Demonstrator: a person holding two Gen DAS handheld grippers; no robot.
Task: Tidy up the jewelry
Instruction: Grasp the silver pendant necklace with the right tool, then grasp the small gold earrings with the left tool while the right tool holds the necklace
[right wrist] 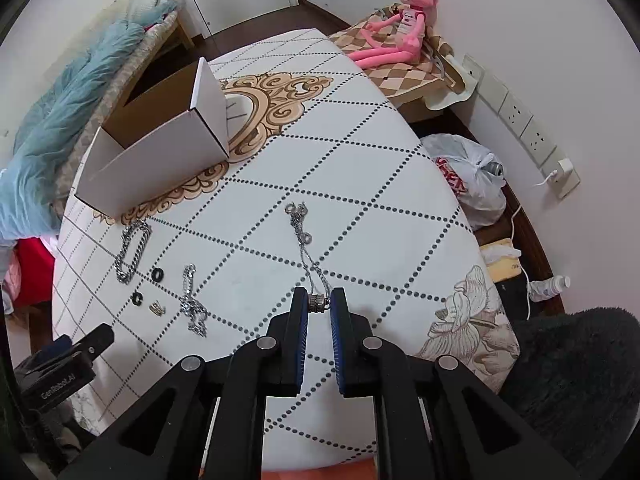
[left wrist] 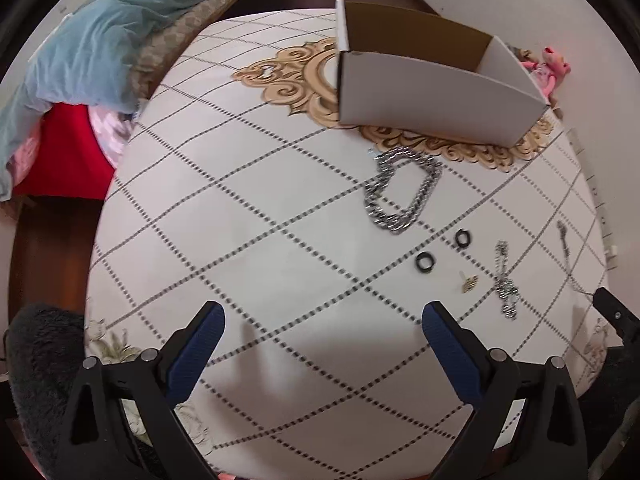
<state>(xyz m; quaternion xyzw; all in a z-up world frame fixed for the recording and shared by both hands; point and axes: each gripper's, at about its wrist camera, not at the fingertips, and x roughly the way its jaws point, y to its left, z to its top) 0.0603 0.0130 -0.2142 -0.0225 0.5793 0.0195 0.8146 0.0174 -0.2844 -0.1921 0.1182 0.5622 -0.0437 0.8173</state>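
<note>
My right gripper [right wrist: 319,304] is shut on the silver pendant [right wrist: 319,303] of a thin chain necklace [right wrist: 301,227] that trails away across the table. My left gripper [left wrist: 322,320] is open and empty above the near table. An open white cardboard box [left wrist: 432,96] stands at the back; it also shows in the right wrist view [right wrist: 156,160]. In front of it lie a thick silver chain [left wrist: 400,192], two black rings [left wrist: 425,261] [left wrist: 463,238], a small gold earring [left wrist: 469,283] and a silver bracelet [left wrist: 505,284].
The table [left wrist: 240,240] has a white cloth with a dotted diamond pattern. A bed with a blue blanket [left wrist: 100,40] is at the left. A pink plush toy [right wrist: 400,24], a plastic bag [right wrist: 468,176] and wall sockets [right wrist: 520,120] are at the right.
</note>
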